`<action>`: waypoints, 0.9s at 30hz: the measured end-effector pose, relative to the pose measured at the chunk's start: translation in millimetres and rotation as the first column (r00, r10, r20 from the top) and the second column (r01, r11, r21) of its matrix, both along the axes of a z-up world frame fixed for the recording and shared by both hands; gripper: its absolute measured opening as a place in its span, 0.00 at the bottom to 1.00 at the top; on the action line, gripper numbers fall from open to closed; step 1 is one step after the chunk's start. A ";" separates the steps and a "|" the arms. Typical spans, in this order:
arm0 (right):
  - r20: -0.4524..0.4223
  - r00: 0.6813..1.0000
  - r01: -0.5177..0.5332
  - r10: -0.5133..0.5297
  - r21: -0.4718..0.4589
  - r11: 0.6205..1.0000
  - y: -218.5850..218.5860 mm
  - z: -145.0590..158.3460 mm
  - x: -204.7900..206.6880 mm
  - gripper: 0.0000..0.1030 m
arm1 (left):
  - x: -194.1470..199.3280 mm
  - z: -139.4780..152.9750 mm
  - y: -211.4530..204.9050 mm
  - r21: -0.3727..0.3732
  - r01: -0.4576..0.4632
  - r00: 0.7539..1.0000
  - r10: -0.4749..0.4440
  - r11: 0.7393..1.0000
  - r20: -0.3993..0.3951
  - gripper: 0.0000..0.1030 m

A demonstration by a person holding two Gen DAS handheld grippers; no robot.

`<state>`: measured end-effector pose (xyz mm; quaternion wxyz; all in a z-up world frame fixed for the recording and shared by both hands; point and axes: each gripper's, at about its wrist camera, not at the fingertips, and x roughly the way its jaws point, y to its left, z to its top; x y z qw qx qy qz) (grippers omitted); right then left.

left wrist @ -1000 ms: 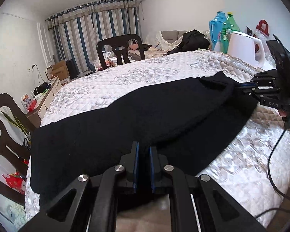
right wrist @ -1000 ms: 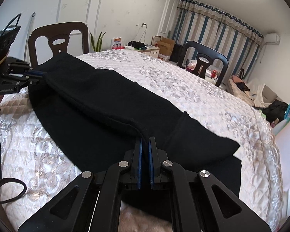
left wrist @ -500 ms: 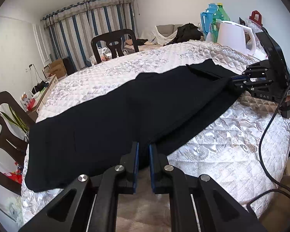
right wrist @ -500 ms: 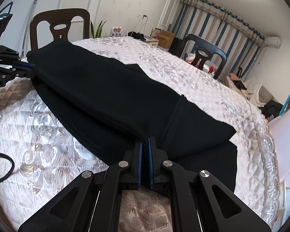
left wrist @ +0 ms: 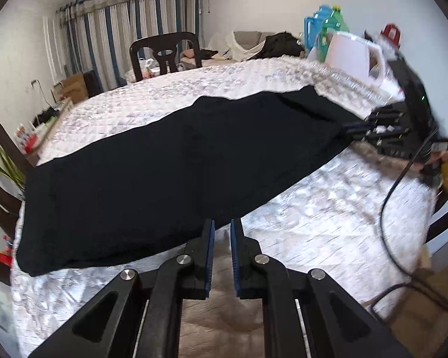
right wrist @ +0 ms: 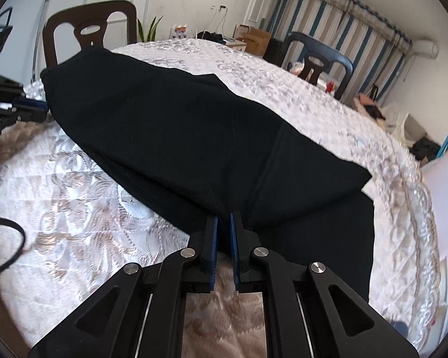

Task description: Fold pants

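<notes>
Black pants (left wrist: 176, 161) lie folded lengthwise across the quilted white table (left wrist: 328, 223); they also show in the right wrist view (right wrist: 194, 137). My left gripper (left wrist: 222, 226) sits at the pants' near edge, its jaws slightly apart with table showing between them, holding nothing. My right gripper (right wrist: 223, 219) has its jaws nearly closed on the pants' near edge by the waistband end. The right gripper appears at the far right of the left wrist view (left wrist: 361, 128); the left gripper appears at the left edge of the right wrist view (right wrist: 30, 109).
Dark chairs stand around the table (left wrist: 164, 50) (right wrist: 89, 32) (right wrist: 316, 56). A white kettle (left wrist: 355, 56) and bottles (left wrist: 328, 29) stand at the table's far right corner. A black cable (left wrist: 397, 185) hangs by the right hand. Striped curtains (left wrist: 119, 29) hang at the back.
Both grippers pulled back toward the near table edge, spreading the folded pants flatter. The left gripper's jaws opened and let the cloth go; the right stays closed on the edge.
</notes>
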<state>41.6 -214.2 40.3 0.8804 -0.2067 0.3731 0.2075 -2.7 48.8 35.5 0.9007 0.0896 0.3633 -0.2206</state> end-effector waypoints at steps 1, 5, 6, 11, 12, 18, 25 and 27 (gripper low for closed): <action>-0.009 1.000 0.005 -0.004 0.016 1.000 -2.4 2.2 -0.5 0.09 | 0.5 1.7 -0.6 -0.017 0.006 1.000 -0.006 1.000 0.000 0.18; -0.021 1.000 0.018 -0.016 0.108 0.994 -14.0 18.8 -0.5 0.14 | 7.6 6.8 -2.8 -0.088 0.017 1.000 -0.019 0.996 -0.020 0.35; -0.025 1.000 0.018 -0.015 0.137 0.990 -17.3 24.0 0.7 0.18 | 10.2 7.9 -2.7 -0.116 0.021 0.999 -0.024 0.993 -0.029 0.35; 0.007 0.990 0.136 -0.141 0.215 0.967 -25.6 35.6 30.7 0.60 | 31.1 10.8 -5.4 -0.188 -0.002 0.998 -0.008 0.982 -0.056 0.42; -0.004 0.984 0.174 -0.177 0.214 0.961 -24.5 33.1 43.3 0.60 | 35.4 10.9 -7.0 -0.193 -0.007 0.998 -0.005 0.981 -0.060 0.43; -0.091 0.953 0.299 -0.290 0.105 0.948 -11.0 4.2 102.8 0.60 | 52.3 10.0 -16.6 -0.212 0.013 0.996 -0.030 0.977 -0.079 0.43; -0.083 0.930 0.365 -0.359 0.079 0.928 -25.5 -0.8 104.0 0.20 | 71.3 6.5 -19.2 -0.212 -0.002 0.993 -0.023 0.977 -0.118 0.44; -0.084 0.919 0.392 -0.385 0.100 0.914 -33.4 3.3 99.4 0.06 | 75.7 6.5 -21.9 -0.216 0.005 0.991 -0.033 0.976 -0.126 0.44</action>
